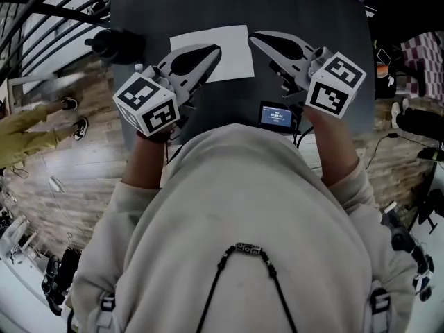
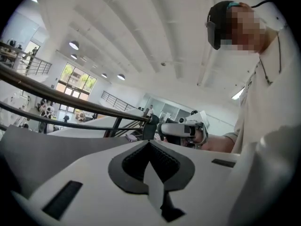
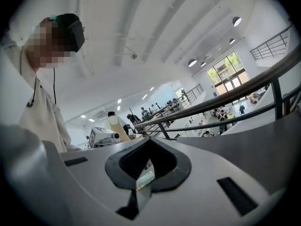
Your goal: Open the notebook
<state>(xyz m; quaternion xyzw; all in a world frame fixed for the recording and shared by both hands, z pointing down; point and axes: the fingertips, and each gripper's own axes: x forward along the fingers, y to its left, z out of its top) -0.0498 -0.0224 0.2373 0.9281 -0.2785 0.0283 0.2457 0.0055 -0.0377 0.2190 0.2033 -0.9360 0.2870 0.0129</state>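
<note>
With jaws together and empty, the left gripper (image 1: 212,50) and right gripper (image 1: 255,39) hang above the white notebook (image 1: 234,60); the small screen's (image 1: 275,115) lettering is too small to read.

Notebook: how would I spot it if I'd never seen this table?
Find the dark table in the head view. Around its middle lies the notebook, flat. It is the only white rectangle there; the little lit screen and the black lump nearby are dark.

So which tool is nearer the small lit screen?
The right tool; the screen sits just beside its marker cube, far from the left tool.
</note>
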